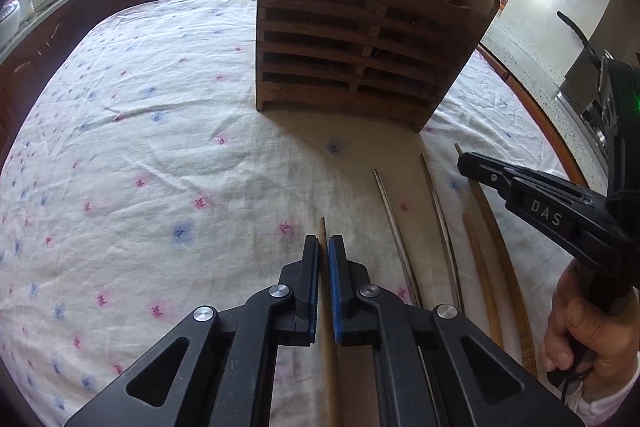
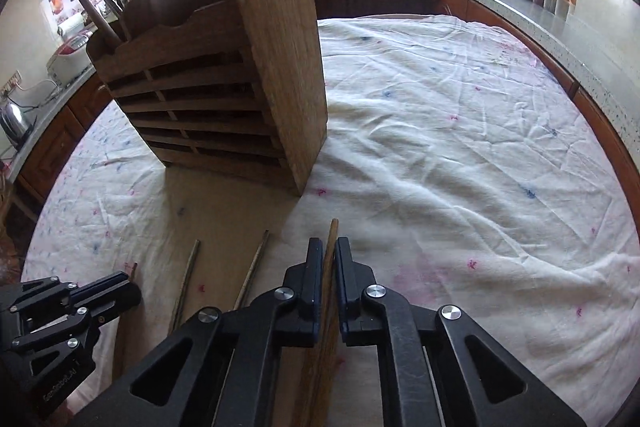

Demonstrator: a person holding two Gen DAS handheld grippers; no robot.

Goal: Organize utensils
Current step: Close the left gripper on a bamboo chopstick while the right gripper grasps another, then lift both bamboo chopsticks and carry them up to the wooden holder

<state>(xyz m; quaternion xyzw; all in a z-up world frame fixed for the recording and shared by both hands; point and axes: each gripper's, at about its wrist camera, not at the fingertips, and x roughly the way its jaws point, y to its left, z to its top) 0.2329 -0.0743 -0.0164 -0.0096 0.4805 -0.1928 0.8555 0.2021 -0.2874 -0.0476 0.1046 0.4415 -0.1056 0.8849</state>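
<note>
In a kitchen, a table draped in a flower-dotted white cloth (image 1: 140, 131) holds a slatted wooden utensil rack (image 1: 352, 55) at its far side. Nearer, the left gripper (image 1: 324, 247) is clamped on one wooden chopstick (image 1: 322, 227), the right gripper (image 2: 329, 251) on another (image 2: 333, 231); loose chopsticks (image 1: 394, 227) lie between them on the cloth.

Brown wooden chopsticks (image 1: 486, 279) lie side by side w/ slatted wooden holder (image 1: 352, 55) upright beyond.
</note>
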